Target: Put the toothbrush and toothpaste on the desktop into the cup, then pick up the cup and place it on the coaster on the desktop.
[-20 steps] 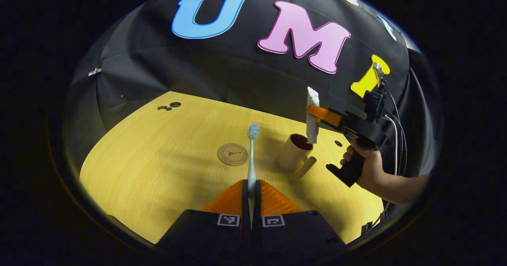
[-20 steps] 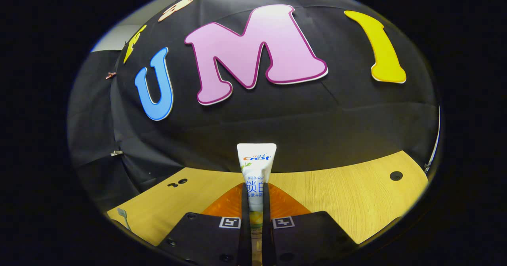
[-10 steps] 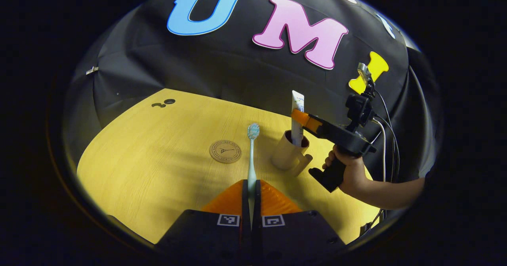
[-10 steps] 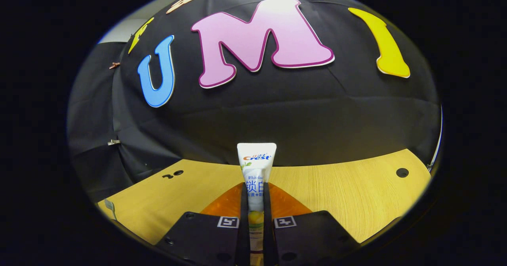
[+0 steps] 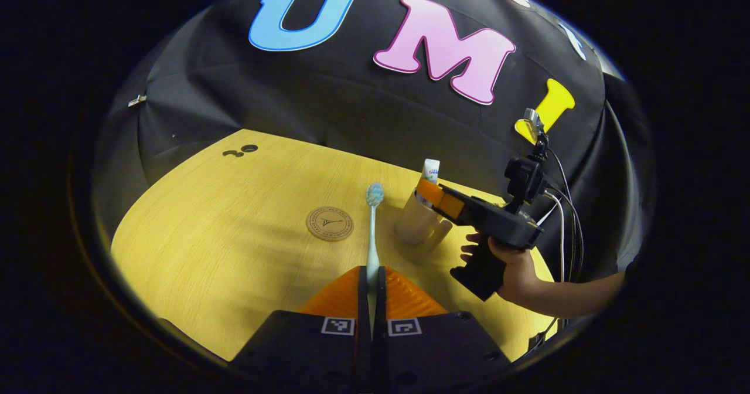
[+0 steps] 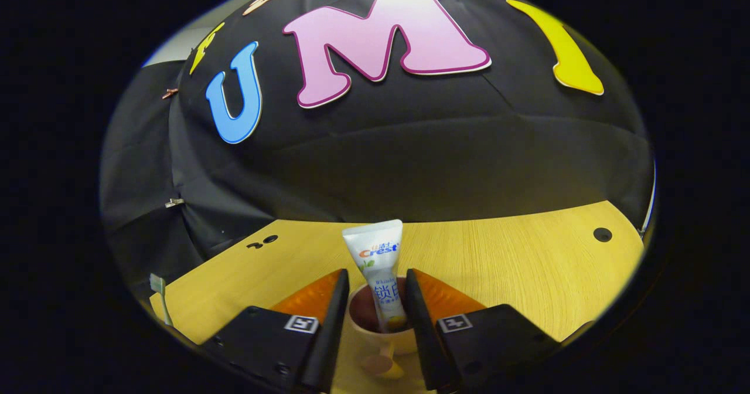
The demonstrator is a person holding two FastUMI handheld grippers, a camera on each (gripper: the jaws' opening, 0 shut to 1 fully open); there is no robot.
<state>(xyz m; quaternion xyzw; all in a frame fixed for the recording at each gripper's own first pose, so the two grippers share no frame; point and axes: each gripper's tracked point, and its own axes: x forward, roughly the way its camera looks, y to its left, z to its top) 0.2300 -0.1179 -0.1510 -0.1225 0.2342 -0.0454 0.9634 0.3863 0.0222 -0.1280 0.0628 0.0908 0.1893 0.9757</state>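
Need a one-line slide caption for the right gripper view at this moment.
Right gripper open above the cup, toothpaste standing tilted inside it on the wooden desktop.

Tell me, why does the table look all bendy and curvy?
Fisheye lens: in the left gripper view the table edge bows round; in the right gripper view it curves too, while the toothpaste in the cup stays sharp.

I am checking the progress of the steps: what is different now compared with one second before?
The right tool lowered the toothpaste into the cup and opened, letting it go; the tube now stands there leaning. Unchanged: the left tool stays shut on the toothbrush; the coaster lies bare.
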